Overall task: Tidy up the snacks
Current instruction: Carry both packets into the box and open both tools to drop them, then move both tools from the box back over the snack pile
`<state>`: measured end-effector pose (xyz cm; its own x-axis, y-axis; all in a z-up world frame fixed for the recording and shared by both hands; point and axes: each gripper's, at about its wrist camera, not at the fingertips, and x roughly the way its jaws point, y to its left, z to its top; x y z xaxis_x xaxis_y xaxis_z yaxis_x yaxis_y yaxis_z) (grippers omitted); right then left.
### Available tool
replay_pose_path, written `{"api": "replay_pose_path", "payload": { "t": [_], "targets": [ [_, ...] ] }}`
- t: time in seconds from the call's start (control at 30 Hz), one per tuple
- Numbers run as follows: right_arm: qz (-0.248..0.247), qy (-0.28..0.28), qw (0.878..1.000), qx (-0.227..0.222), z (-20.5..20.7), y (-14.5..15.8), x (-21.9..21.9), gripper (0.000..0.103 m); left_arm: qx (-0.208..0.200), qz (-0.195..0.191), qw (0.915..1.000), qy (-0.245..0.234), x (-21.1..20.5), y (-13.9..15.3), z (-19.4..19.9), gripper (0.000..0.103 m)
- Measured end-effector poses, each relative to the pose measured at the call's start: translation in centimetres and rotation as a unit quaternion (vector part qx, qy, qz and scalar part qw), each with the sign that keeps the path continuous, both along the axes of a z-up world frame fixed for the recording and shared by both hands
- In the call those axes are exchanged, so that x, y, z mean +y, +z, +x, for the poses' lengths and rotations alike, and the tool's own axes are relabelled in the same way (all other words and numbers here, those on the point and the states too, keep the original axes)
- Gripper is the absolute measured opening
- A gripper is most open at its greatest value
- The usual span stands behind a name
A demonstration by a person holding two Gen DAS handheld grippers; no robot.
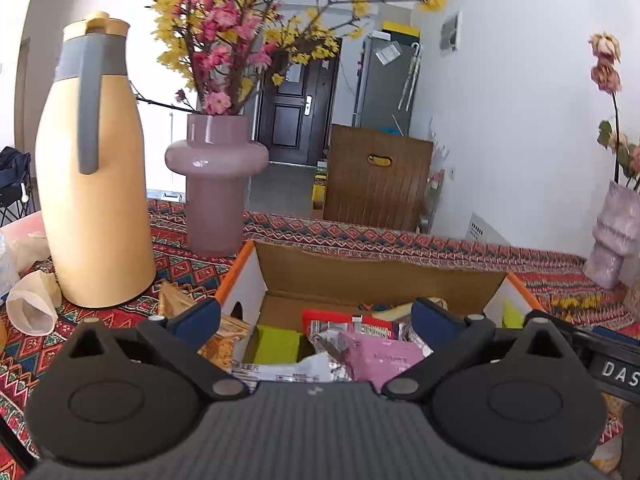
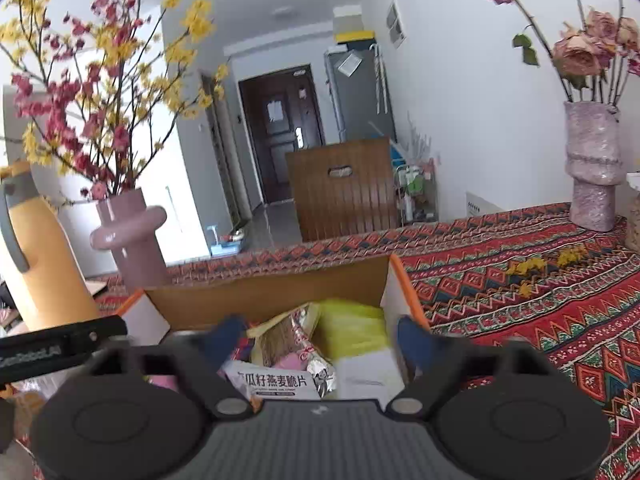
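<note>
With the left gripper and the right gripper both spread wide and empty over the open orange-edged cardboard box of snack packets at lower centre, lower one gripper squarely onto the pink packet before closing.

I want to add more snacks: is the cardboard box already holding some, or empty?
Holding some. The orange-edged cardboard box is open on top, with a pink packet and a green packet inside.
</note>
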<state>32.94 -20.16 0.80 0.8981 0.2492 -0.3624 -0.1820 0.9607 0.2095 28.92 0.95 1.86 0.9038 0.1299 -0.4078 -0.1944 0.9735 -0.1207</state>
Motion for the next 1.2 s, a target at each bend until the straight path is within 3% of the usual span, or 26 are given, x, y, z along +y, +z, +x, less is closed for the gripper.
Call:
{"api": "replay_pose_path", "payload": {
  "t": [0.37, 0.57, 0.87, 1.2],
  "targets": [
    [0.014, -0.011, 1.000, -0.012, -0.7, 0.3, -0.6, 0.103, 0.001, -0.016, 0.9999, 0.006, 0.6, 0.3, -0.3, 0.103],
    [0.017, -0.012, 1.000, -0.024, -1.5, 1.1, -0.7, 0.103, -0.007, -0.018, 0.9998, 0.005, 0.1, 2.1, -2.2, 0.103],
    [0.007, -0.003, 0.997, -0.071, -6.4, 4.2, -0.8, 0.103, -0.020, -0.020, 0.9996, 0.006, 0.5, 4.5, -6.8, 0.103],
    [-0.010, 0.020, 0.999, -0.050, -12.1, 3.5, -0.3, 0.103, 0.002, -0.013, 0.9999, 0.010, 2.2, 3.2, -12.5, 0.103]
  ]
}}
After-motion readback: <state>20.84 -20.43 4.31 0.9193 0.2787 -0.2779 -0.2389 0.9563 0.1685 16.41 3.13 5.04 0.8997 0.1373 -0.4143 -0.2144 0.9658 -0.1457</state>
